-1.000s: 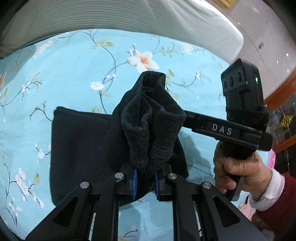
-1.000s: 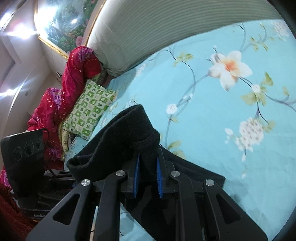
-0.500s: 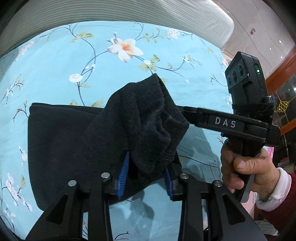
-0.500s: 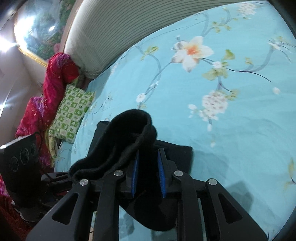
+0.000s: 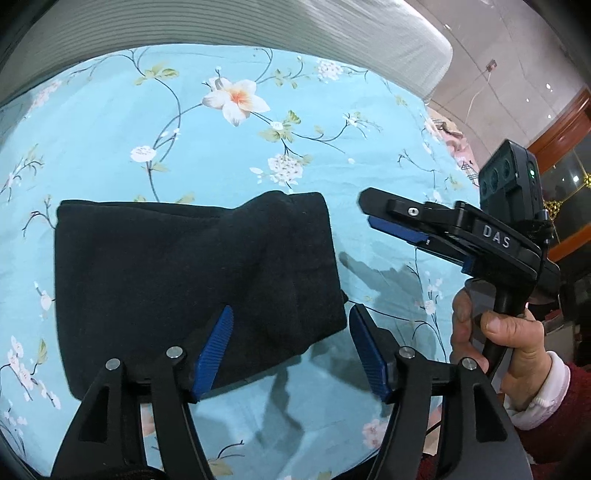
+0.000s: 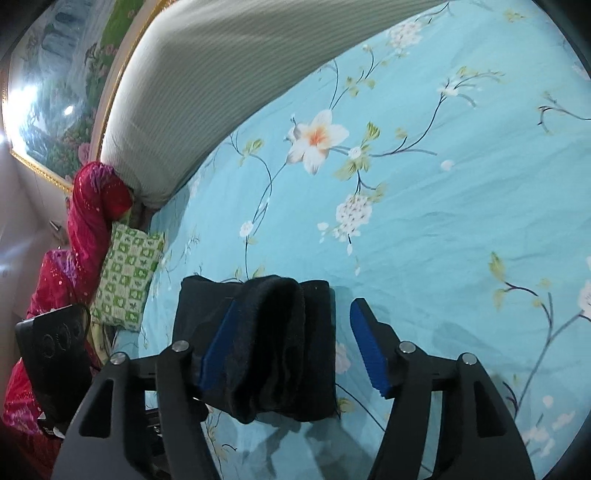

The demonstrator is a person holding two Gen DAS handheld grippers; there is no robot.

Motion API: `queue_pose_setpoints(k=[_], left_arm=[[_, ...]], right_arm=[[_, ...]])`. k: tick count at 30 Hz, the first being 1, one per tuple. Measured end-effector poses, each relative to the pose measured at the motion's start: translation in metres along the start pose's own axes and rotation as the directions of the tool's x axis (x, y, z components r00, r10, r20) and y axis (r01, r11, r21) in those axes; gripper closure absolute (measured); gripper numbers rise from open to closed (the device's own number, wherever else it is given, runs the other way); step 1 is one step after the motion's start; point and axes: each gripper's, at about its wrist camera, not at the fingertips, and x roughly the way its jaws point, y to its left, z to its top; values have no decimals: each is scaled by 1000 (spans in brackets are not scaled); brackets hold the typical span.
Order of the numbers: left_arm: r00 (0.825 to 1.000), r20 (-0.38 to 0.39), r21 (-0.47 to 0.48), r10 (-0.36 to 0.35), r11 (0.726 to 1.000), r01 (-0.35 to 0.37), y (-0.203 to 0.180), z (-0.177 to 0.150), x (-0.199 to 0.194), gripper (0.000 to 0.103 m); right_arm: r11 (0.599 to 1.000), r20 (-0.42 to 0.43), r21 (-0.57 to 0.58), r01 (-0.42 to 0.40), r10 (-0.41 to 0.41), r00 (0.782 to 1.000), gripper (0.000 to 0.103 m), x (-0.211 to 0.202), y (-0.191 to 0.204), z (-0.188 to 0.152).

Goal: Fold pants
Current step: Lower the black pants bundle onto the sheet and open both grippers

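The black pants (image 5: 192, 280) lie folded into a thick rectangle on the blue flowered bed sheet (image 5: 207, 147). My left gripper (image 5: 291, 328) is open, its blue pads apart over the pants' near right corner, holding nothing. My right gripper (image 6: 293, 325) is open too; its left pad lies against the pants (image 6: 280, 347) and its right pad is clear of them. In the left wrist view the right gripper (image 5: 399, 225) hangs just right of the pants, held by a hand (image 5: 495, 343).
A grey ribbed headboard (image 5: 258, 26) runs along the far edge of the bed. A green patterned pillow (image 6: 127, 273) and red cloth (image 6: 92, 225) lie at the bed's left end. The left gripper's camera block (image 6: 51, 354) is low left.
Both grippers were shut on a raised fold of the pants. Both have opened and let go, and the fold now lies flat on the pile. The right gripper has drawn back to the right.
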Motion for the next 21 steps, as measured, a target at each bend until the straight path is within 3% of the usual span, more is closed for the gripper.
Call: queue_pose_setpoints(k=[10,14,21], left_arm=[[999,39,-85,32,996,-28,36,-4,-29,35],[997,54,-131,54,990,-47,56,-4,-38,34],[994,74,-207,84,976,-67,88,-4,-49,32]], right_arm=[[997,28,-67,33,-31,999,30,-8,32,-6],[992,19,-108,58,-56,998,22,-2,50,-10],[979,-5,-173,105,-107,994,18,11,68,-21]])
